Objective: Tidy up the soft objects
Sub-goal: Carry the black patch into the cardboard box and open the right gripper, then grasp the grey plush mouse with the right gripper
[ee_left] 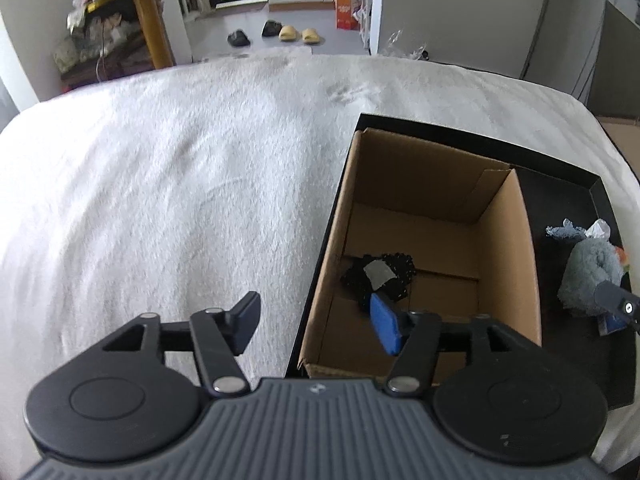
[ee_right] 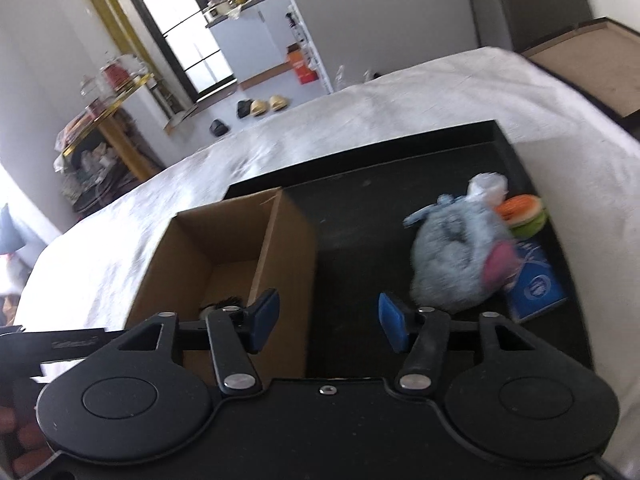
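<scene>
Soft toys sit in two places: a grey-blue plush (ee_right: 456, 256) lies on the floor of a black tray (ee_right: 360, 216), and a small black knitted piece with a grey tag (ee_left: 378, 274) lies at the bottom of an open cardboard box (ee_left: 508, 248). The box stands inside the tray at its left end, and the tray rests on a bed covered with a white blanket (ee_left: 180, 180).

Beside the plush, on its far right, are an orange-and-green soft item (ee_right: 524, 212) and a blue packet (ee_right: 536, 288) that the plush partly overlaps. A crumpled white bit (ee_right: 486, 186) shows just behind the plush.

The left gripper (ee_left: 316, 324) tilts steeply downward over the box's near left wall. Its jaws stand apart with nothing between them: one finger hangs over the blanket outside the box, the other, with a blue pad, over the box's inside near the black piece, without touching it as far as can be seen.

The right gripper (ee_right: 328, 320) angles down toward the tray, its jaws also parted and empty. Its left finger is in front of the box's right wall, its right finger just short of the plush. The right-wrist view is blurred.
</scene>
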### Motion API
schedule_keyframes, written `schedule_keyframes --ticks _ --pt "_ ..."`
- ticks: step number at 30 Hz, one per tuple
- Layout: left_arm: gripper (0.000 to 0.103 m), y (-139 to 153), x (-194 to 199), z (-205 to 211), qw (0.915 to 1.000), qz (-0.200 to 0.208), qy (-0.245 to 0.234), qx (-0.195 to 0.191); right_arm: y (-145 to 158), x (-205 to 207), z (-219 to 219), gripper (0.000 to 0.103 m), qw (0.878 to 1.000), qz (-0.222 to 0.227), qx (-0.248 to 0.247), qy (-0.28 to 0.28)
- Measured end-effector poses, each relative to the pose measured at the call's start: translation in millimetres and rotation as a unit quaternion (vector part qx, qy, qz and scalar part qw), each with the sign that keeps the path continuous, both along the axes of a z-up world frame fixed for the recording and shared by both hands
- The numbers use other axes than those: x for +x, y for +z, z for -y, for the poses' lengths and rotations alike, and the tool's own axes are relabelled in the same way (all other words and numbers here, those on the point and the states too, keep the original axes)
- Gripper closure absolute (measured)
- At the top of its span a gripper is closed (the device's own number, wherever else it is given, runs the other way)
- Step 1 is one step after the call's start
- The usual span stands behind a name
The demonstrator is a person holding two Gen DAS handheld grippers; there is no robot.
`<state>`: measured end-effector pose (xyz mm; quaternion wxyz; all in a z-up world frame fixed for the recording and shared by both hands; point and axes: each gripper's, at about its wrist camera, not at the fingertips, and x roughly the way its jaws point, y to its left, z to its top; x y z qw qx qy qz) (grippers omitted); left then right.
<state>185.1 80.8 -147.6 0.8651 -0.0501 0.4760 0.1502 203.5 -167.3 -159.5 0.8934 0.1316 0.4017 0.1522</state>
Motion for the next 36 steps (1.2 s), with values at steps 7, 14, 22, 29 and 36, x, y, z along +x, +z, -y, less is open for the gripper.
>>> schedule_keyframes --ticks 7,14,22,29,36 --pt "0.036 -2.1 8.8 18.4 0.9989 -0.01 -0.013 0.043 -19.1 8.3 18.6 0.023 0.998 0.024 -0.03 -0.041" --pt "0.035 -3.3 17.1 33.1 0.9954 -0.017 -0.003 0.094 -40.0 25.0 30.9 0.015 0.995 0.024 -0.06 -0.07" --pt "0.035 -13.9 33.6 44.3 0.9924 -0.045 -0.007 0.115 -63.9 42.2 26.1 0.008 0.988 0.047 -0.118 -0.088" --pt "0.035 -20.9 44.2 45.3 0.9915 -0.06 -0.003 0.115 -81.9 56.1 11.1 0.004 0.985 0.058 -0.143 -0.081" --pt "0.035 -23.3 45.3 47.9 0.9905 -0.068 -0.008 0.119 -92.7 53.0 -2.5 0.031 0.969 0.077 -0.225 -0.065"
